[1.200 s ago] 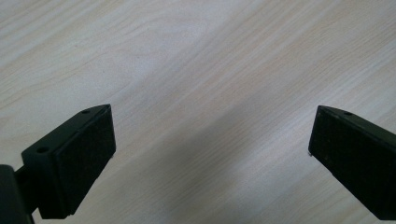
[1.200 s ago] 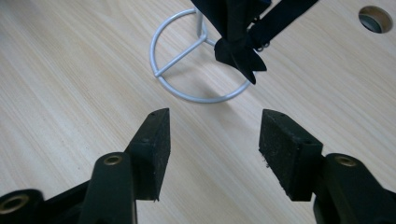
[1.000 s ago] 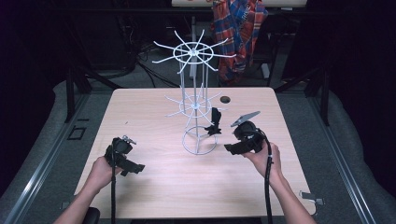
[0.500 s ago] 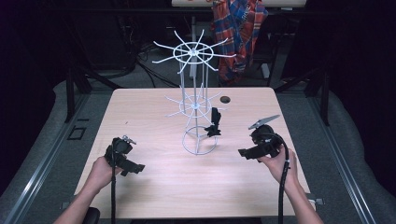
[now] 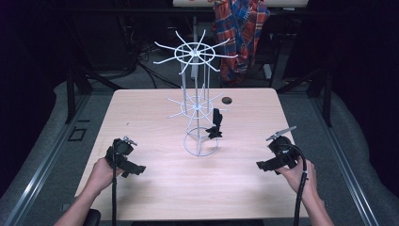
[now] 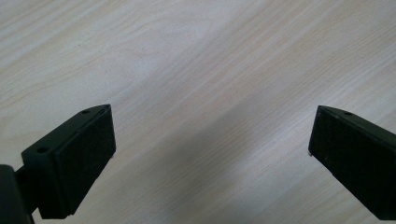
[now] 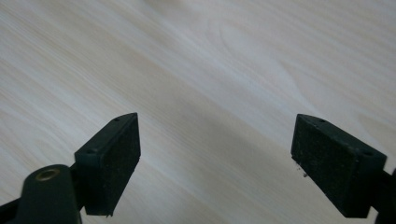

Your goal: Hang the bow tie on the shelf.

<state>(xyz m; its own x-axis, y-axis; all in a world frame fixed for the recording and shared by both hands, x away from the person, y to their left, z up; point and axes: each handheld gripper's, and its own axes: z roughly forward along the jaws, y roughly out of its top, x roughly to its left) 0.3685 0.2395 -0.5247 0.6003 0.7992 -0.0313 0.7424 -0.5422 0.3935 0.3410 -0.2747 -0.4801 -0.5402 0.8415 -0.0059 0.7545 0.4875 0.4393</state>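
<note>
Table [image 5: 155, 108]: pale woodgrain | rack [image 5: 196, 101]: white wire, black clip [image 5: 215, 123] hung | left gripper [image 6: 210, 154]: jaws apart, empty | right gripper [image 7: 215, 158]: jaws just opening, empty

1. The small black object [image 5: 215, 125] hanging at the white wire rack [image 5: 195, 101] is too small and dark to identify; how it attaches to the rack cannot be told.
2. In the left gripper view the right jaw is cut off by the picture's right and lower edges.
3. In the right gripper view both jaws run off the bottom edge.
4. The plaid cloth [image 5: 240, 33] behind the bench [image 5: 155, 113] is cut by the top edge.
5. The person's forearms leave the high view at the bottom.
</note>
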